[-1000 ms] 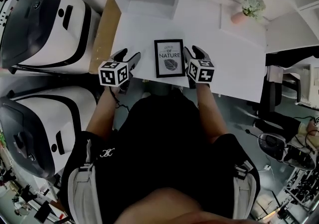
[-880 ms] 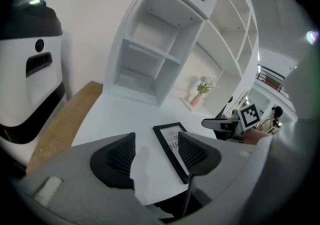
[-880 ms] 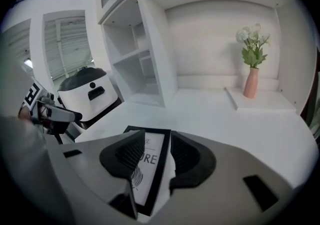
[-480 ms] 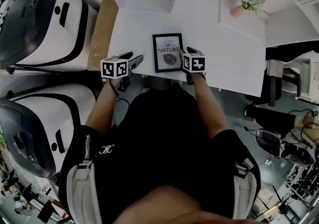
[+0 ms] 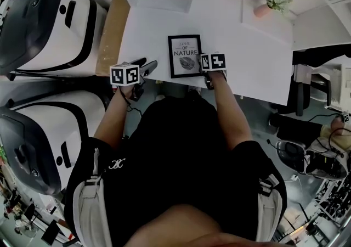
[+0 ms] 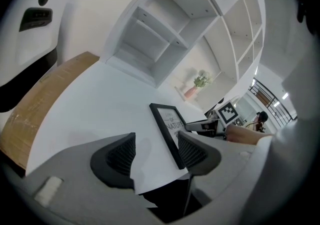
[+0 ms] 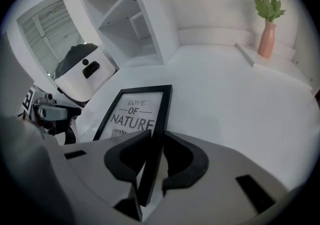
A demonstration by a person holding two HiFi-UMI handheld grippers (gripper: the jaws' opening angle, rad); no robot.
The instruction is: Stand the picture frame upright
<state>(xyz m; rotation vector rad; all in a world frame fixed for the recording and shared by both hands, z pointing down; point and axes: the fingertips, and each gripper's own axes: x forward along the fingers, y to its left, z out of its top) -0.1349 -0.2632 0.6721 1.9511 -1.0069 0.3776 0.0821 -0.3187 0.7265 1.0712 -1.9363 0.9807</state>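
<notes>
Blk picture frame (image 5: 185, 56), flat, leaf print

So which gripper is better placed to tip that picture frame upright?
The right gripper: its jaws have just been closing onto the right edge of the picture frame and now clamp it. The left gripper stands open beside the frame, with nothing between its jaws.

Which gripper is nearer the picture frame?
Right. The right gripper, jaws just closing, clamps the picture frame by its right edge; the left gripper sits open beside its left edge, apart.
</notes>
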